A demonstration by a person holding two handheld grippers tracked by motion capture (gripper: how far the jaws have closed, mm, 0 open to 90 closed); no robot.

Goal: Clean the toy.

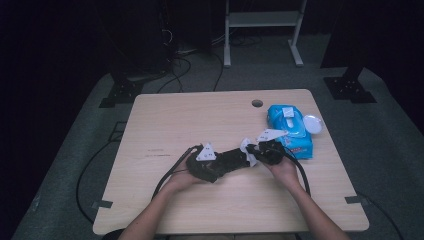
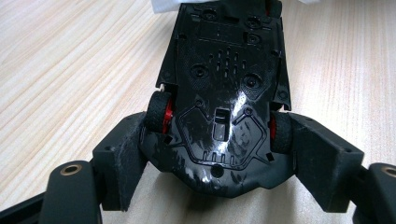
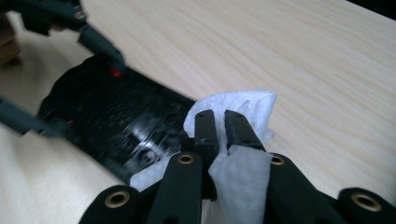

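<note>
Toy car of glossy black plastic (image 2: 219,116), turned belly-up, clamped at its red-hubbed wheels by left gripper (image 2: 219,154) — rigid, light, slippery shell, so best taken across the rubber tyres. Right gripper (image 3: 219,126) pinched shut on soft white wet wipe (image 3: 238,172), held just at the car's far end, above pale wooden table (image 1: 165,125). Blue wipes pack (image 1: 290,131) beyond right gripper — print too small to read.
</note>
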